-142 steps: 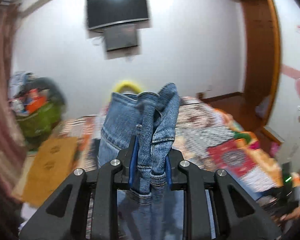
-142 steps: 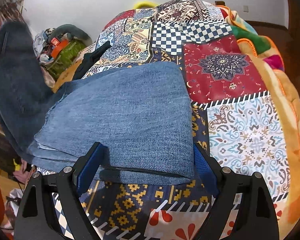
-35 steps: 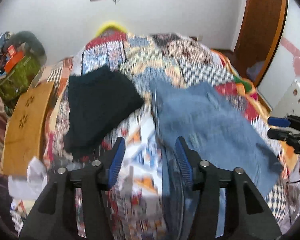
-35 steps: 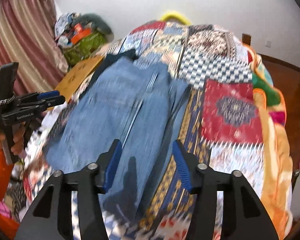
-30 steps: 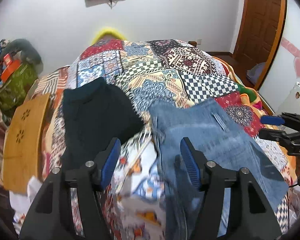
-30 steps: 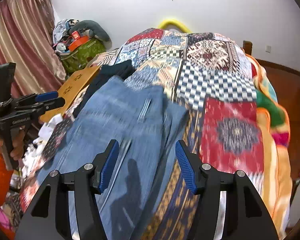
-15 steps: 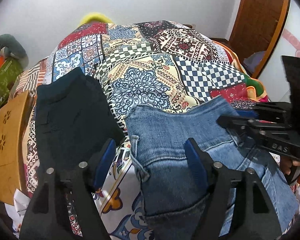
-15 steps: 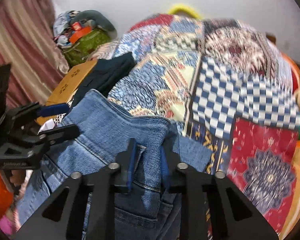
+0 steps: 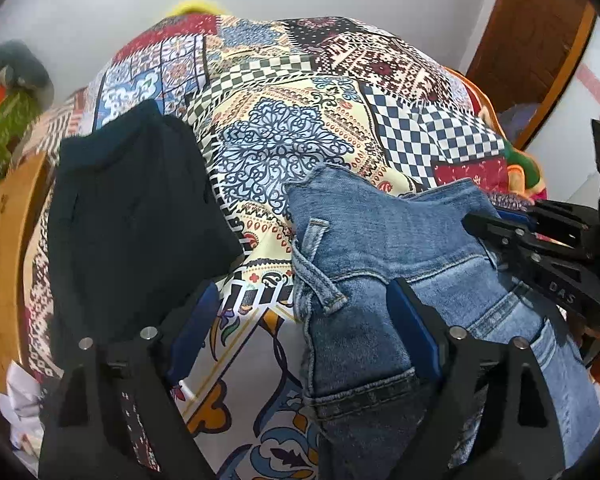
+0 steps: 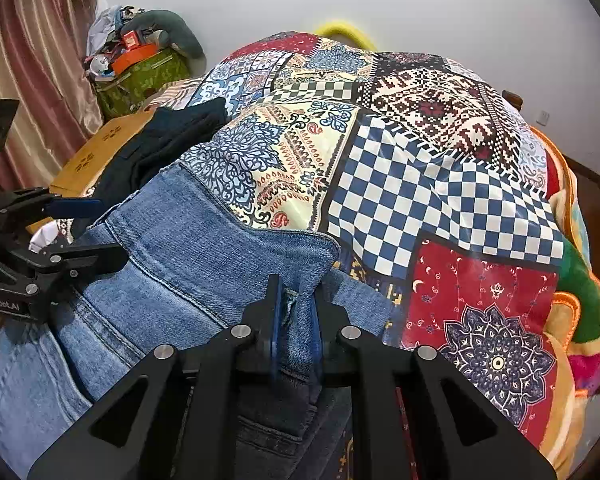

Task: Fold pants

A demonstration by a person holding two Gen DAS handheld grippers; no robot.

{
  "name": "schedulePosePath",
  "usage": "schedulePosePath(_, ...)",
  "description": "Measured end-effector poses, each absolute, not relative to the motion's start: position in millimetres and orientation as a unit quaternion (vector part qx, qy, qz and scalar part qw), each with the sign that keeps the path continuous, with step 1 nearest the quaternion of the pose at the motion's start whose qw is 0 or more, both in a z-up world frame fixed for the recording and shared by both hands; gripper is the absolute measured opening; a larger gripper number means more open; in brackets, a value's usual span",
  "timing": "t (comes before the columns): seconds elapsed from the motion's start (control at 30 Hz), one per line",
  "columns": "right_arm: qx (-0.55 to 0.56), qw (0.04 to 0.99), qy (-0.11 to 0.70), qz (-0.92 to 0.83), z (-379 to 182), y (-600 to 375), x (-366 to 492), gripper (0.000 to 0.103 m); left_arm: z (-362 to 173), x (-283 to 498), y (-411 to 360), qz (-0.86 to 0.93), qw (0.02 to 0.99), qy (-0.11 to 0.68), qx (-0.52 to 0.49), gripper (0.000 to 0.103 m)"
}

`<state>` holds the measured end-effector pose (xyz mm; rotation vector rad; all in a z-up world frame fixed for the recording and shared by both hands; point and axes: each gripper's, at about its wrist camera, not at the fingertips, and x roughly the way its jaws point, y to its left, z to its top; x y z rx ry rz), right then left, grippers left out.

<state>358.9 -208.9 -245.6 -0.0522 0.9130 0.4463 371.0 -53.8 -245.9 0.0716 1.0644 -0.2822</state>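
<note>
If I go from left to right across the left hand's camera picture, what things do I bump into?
Wooden board → folded black clothes → left gripper, open around the waist corner → blue jeans → right gripper, shut on the jeans' other corner.

jeans (image 9: 380,240) between spread hand-held gripper (image 9: 300,320) fingers
</note>
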Motion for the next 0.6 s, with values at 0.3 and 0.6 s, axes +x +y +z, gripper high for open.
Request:
schedulePosePath(0.3,-0.037,0.88,0.428,0.205,-195.9,-219.1,334.8,0.023,-203.9,340.0,-59.4,-0.124,0.879,0.456,0.07,0.086)
schedulePosePath(0.6,-0.011,0.895,0.384,0.227,-156.1,-234.8,277.7,0.08,-166.4,296.5,-45.1,-0.133,0.894,0.424,0.064,0.091)
